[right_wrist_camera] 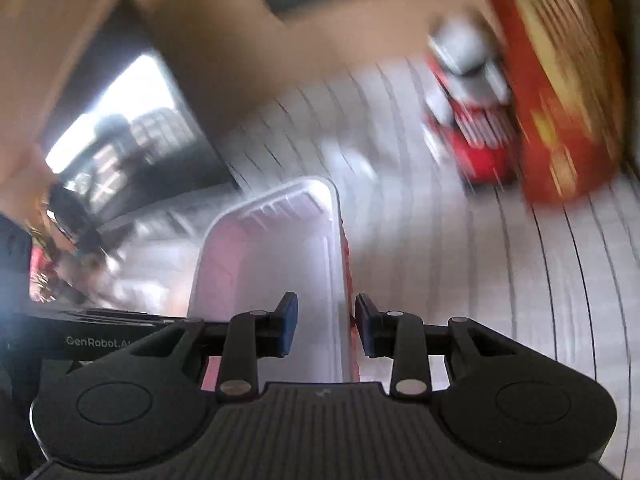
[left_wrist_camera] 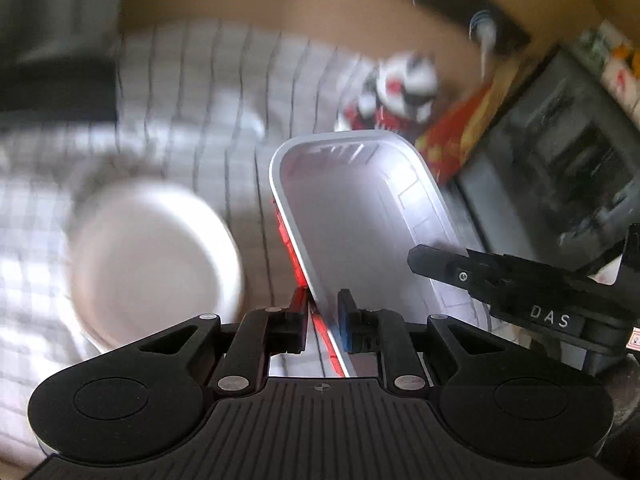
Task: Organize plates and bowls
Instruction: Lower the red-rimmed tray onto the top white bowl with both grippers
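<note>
Both tools pinch one white tray (left_wrist_camera: 352, 216): the left tool (left_wrist_camera: 323, 322) on its left rim, the right tool (right_wrist_camera: 326, 326) opposite, keeping it level above the checked worktop (left_wrist_camera: 192, 92), beside a white bowl (left_wrist_camera: 152, 256).

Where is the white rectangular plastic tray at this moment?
The white rectangular plastic tray is held between both grippers, the left gripper on one long rim and the right gripper on the other, above the checked tablecloth, right of the white round bowl.
</note>
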{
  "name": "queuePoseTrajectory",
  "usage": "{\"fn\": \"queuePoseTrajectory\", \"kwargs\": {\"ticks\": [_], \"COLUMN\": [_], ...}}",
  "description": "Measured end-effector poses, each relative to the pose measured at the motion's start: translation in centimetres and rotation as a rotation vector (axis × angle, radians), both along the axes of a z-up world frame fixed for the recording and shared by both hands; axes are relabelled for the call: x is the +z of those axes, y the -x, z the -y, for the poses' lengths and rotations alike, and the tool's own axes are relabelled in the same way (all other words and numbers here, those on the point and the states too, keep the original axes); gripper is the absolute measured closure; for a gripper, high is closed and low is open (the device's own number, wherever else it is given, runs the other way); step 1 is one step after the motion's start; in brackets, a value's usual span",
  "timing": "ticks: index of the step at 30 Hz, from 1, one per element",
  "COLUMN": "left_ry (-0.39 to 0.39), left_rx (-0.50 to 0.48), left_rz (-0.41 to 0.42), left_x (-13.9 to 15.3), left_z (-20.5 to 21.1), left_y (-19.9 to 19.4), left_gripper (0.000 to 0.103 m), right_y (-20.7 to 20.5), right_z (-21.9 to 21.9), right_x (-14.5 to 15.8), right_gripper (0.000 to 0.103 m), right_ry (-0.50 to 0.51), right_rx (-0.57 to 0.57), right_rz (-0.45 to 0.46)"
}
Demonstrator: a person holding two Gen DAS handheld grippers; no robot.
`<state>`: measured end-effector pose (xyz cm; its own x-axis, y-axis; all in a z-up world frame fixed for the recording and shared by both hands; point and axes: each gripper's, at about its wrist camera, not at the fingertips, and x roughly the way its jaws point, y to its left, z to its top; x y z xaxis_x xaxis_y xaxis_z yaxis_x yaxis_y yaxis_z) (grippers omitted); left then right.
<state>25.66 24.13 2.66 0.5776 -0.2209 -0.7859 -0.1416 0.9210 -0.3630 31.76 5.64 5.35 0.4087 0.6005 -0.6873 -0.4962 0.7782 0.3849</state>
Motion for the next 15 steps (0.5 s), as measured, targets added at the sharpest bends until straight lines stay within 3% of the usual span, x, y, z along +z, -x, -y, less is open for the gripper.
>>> {"fn": "queuePoseTrajectory", "kwargs": {"ticks": [3,6,10,15], "left_ry": [0.002,0.032,0.029,0.097], "left_rx": [0.028,0.078,0.082,0.062], "left_rz": [0.009,-0.019,-0.055,-0.131], "left_x": [3.3,3.7,1.7,-3.4], "left_z": [-4.2,-7.9,-11.0,-13.3], "left_y": [-0.4,-0.5,-0.4,-1.1], "left_gripper": [0.084,0.084,0.084,0.084], "right_y": [-0.8,-1.1,-1.0,-1.9], "right_z": [-4.0,-7.9,-12.2,-14.3], "right_x": [3.4,4.3,2.7,-1.3], "right_gripper": [0.068,0.068,0.067,0.067], "right_ry": [-0.033,-0.028,0.032,0.123], "right_rx": [0.057,0.099,0.120,0.091], "right_rz": [0.041,0.051,0.019,-0.099]}}
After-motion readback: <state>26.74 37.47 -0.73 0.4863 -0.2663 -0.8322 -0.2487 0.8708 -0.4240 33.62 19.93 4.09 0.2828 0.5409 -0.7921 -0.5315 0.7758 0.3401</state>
